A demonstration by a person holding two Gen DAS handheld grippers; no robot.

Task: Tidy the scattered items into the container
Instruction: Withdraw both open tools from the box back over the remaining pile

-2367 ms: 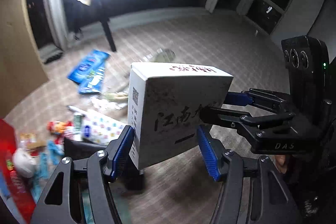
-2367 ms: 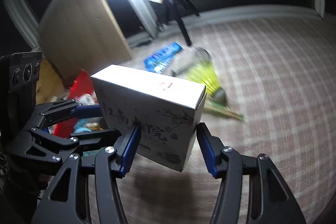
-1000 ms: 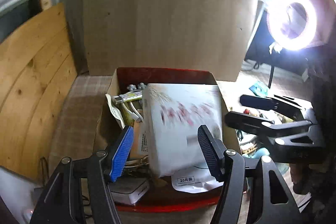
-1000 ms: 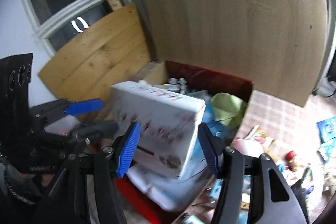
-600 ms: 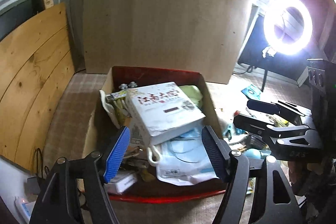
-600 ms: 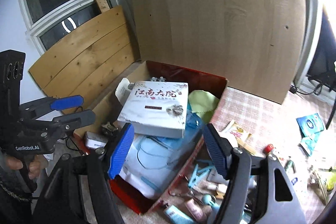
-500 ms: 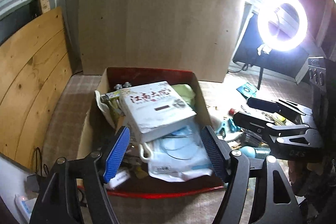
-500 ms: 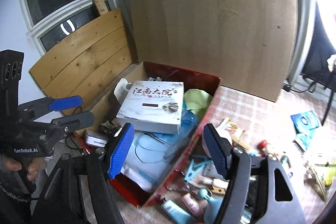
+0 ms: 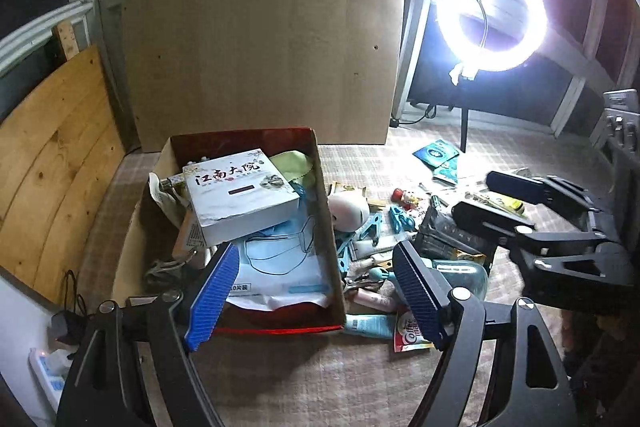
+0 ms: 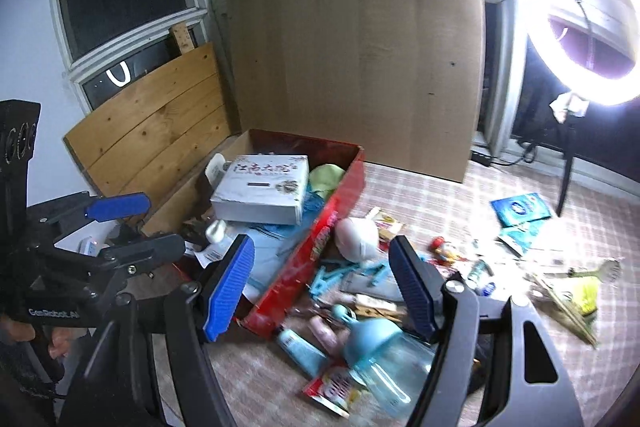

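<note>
Partly done: white box [image 9: 240, 193] lying flat atop the pile inside the red-walled container [image 9: 326, 227], at 11 o'clock from the left gripper [image 9: 316, 291]. Both the left gripper and the right gripper [image 10: 324, 287] spread wide, holding nothing. Plenty left at 1 to 3 o'clock beside the container: white mask [image 9: 348, 213], blue clips [image 9: 400, 221], tubes [image 10: 298, 347], blue packets [image 10: 520, 209].

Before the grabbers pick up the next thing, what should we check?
1. Left gripper empty, jaws apart: ok.
2. Right gripper empty, jaws apart: ok.
3. White printed cardboard box lying inside the red cardboard container: ok.
4. Room left in the container: not ok, it looks piled high.
5. Items left on the checked floor mat, like the pale blue plastic bottle: not ok.
6. Bottle's grip spot free: cannot tell, it's blurred.
</note>
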